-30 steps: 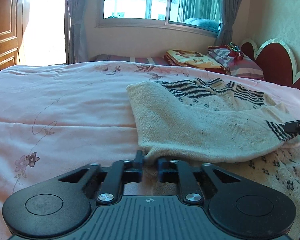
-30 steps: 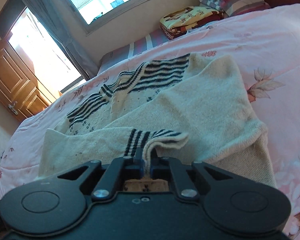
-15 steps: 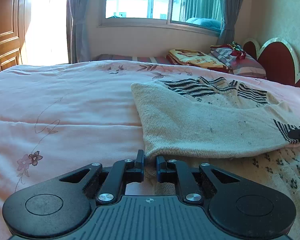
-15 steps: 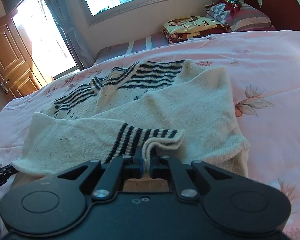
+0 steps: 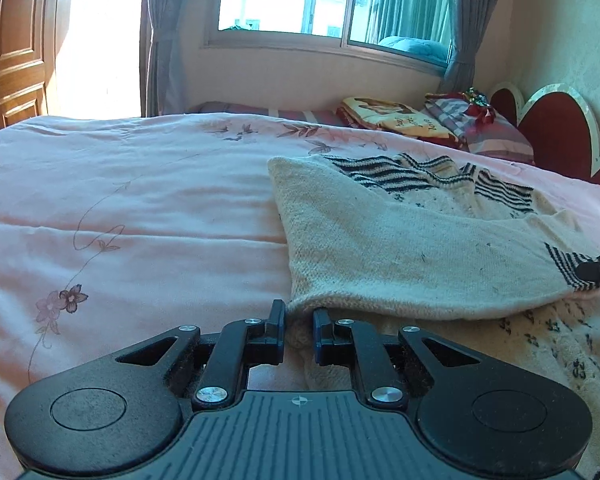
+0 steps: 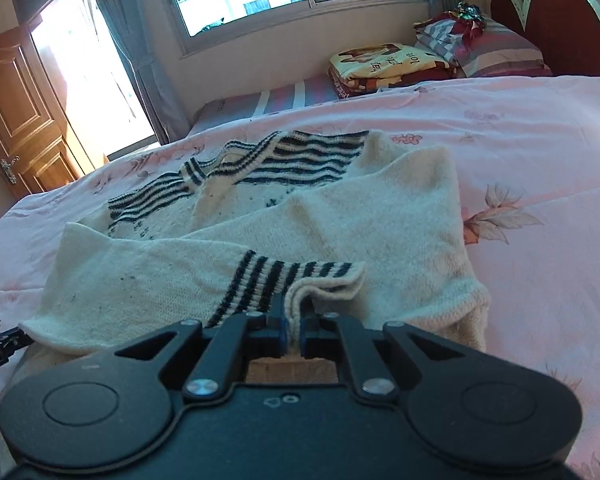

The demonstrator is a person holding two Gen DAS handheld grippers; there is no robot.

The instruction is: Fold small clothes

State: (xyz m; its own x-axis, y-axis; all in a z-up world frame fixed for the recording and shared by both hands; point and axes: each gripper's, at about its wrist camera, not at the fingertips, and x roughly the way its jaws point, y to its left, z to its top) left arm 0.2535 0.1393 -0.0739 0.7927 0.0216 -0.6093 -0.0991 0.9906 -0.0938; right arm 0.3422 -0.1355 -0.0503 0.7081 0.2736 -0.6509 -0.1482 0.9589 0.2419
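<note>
A cream knit sweater [image 5: 412, 240] with black stripes lies on the pink bedspread; it also shows in the right wrist view [image 6: 340, 216]. One sleeve is folded across its body. My left gripper [image 5: 299, 316] is at the fold of that sleeve, its jaws slightly apart with knit between them. My right gripper [image 6: 293, 312] is shut on the striped cuff [image 6: 292, 280] of the sleeve. The right gripper's tip shows at the far right of the left wrist view [image 5: 598, 270].
The pink flowered bedspread [image 5: 120, 216] covers the bed. Folded blankets [image 6: 384, 64] and pillows [image 6: 488, 44] sit by the red headboard [image 6: 560, 20]. A window and grey curtains are behind, a wooden door [image 6: 24, 120] at the left.
Both grippers have carried the sleeve further across the sweater's body and lower. The left gripper's jaws have parted a little.
</note>
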